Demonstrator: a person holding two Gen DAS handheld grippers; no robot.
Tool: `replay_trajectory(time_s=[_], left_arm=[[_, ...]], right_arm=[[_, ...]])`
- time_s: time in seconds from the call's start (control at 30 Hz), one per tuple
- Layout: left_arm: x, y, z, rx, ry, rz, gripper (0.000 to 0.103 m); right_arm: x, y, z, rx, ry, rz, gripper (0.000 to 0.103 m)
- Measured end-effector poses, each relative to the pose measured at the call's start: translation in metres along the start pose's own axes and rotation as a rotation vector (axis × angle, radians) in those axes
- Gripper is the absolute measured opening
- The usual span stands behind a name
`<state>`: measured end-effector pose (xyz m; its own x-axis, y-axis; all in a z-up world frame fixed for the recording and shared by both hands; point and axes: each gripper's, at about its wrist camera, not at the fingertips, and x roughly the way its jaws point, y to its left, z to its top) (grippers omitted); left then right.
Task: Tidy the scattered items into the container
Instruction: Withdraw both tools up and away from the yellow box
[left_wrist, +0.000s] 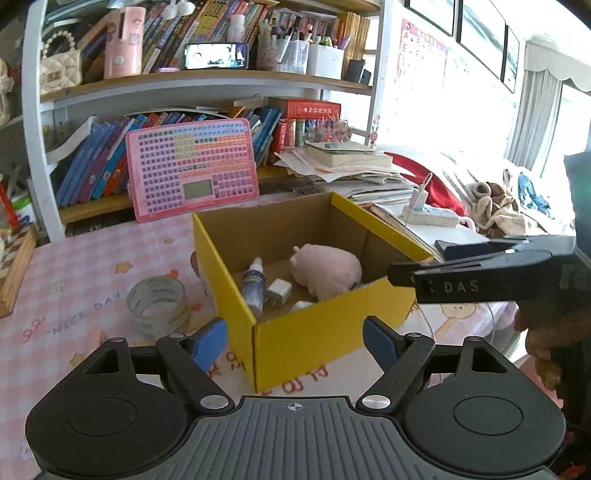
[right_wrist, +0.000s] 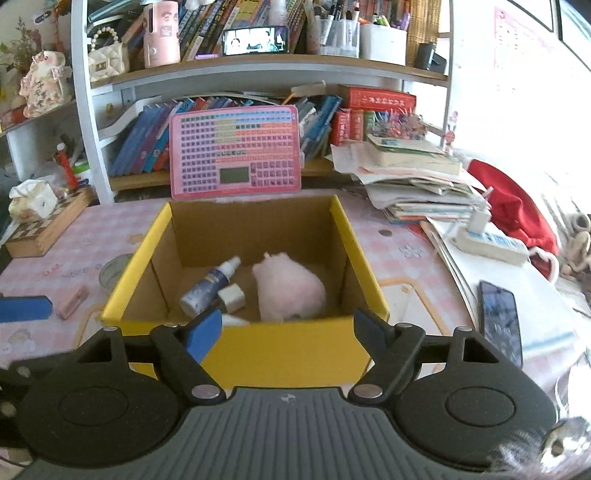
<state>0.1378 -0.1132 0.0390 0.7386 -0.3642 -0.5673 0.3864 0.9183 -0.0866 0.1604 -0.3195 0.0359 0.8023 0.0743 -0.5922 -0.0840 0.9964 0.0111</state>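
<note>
Overhead, both grippers, left (left_wrist: 294, 338) and right (right_wrist: 288, 328), gape released at the box (left_wrist: 314, 332) rim; tape roll (left_wrist: 159, 308) beside "NICE DAY".

A: You can read "NICE DAY" printed on the pink tablecloth (left_wrist: 85, 314), just ahead-left of your left gripper (left_wrist: 294, 338).

B: Yep, plus "DAS" on the side of your right gripper (left_wrist: 402, 275). Book spines are too blurry.

The counter (right_wrist: 384, 236), under a pink checked cloth, carries a yellow cardboard box (right_wrist: 295, 350), a clear tape roll (left_wrist: 157, 307), a wooden chessboard box (right_wrist: 48, 230), a phone (right_wrist: 500, 321) and a power strip (right_wrist: 491, 243).
</note>
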Motion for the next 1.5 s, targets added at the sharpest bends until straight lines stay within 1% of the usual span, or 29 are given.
replay_trajectory(time_s=[0.13,0.33,0.5,0.73,0.93,1.13,1.2,1.23,1.27,1.4,1.5], left_arm=[[-0.016,0.005,-0.010,-0.003,-0.003,-0.006,0.083],[-0.038,0.011,-0.021,0.000,-0.014,-0.007,0.083],[-0.053,0.019,-0.035,-0.019,-0.004,0.010,0.083],[-0.070,0.035,-0.055,-0.054,0.026,0.043,0.083],[-0.078,0.046,-0.069,-0.065,0.072,0.072,0.083],[-0.091,0.057,-0.078,-0.070,0.080,0.107,0.084],[-0.097,0.063,-0.081,-0.083,0.078,0.126,0.084],[-0.100,0.067,-0.083,-0.096,0.075,0.137,0.088],[-0.103,0.070,-0.084,-0.107,0.072,0.146,0.089],[-0.114,0.084,-0.091,-0.152,0.061,0.182,0.089],[-0.121,0.090,-0.095,-0.169,0.060,0.199,0.089]], right_arm=[[-0.016,0.013,-0.013,0.005,0.000,-0.023,0.079],[-0.039,0.033,-0.028,-0.007,-0.023,-0.059,0.085],[-0.051,0.046,-0.041,-0.008,-0.019,-0.095,0.089],[-0.061,0.069,-0.057,-0.013,0.020,-0.087,0.091],[-0.061,0.092,-0.066,-0.031,0.066,-0.041,0.092],[-0.057,0.120,-0.068,-0.077,0.107,0.037,0.092],[-0.057,0.129,-0.067,-0.096,0.108,0.057,0.092],[-0.057,0.134,-0.066,-0.107,0.107,0.067,0.092],[-0.058,0.139,-0.066,-0.119,0.105,0.078,0.092],[-0.059,0.159,-0.067,-0.175,0.102,0.112,0.092],[-0.060,0.172,-0.068,-0.211,0.101,0.137,0.092]])
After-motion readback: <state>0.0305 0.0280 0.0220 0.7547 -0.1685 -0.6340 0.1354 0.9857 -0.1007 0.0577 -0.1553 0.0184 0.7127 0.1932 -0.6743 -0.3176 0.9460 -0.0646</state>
